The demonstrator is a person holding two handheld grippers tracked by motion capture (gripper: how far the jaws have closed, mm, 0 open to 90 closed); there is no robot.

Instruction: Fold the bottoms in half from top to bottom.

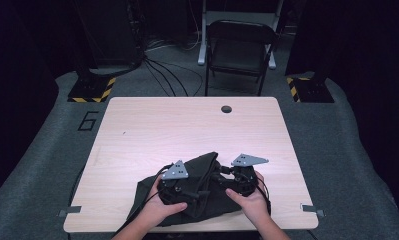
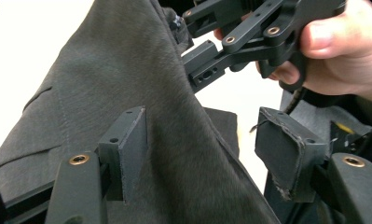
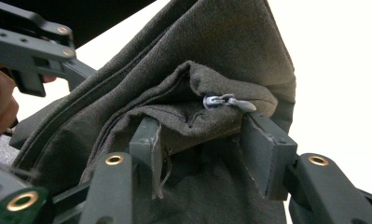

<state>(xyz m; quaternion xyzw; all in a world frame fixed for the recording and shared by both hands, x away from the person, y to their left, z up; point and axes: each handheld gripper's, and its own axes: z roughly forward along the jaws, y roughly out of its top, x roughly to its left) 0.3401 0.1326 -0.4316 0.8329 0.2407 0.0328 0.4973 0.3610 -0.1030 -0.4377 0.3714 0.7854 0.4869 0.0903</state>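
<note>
Tongs: my left [image 2: 200, 154] open, dark garment [image 2: 127, 70] loose between pads. My right [image 3: 200, 154] clamped on bunched fabric by zipper pull [image 3: 228, 101]. Garment on table [image 1: 187, 125].

The dark garment [image 1: 199, 187] runs off the table's [image 1: 187, 125] near edge at six o'clock, its lower part hidden under the person's hands. In the right gripper view, the zipper pull [image 3: 228, 101] is visible, but its track is buried in folds.
</note>
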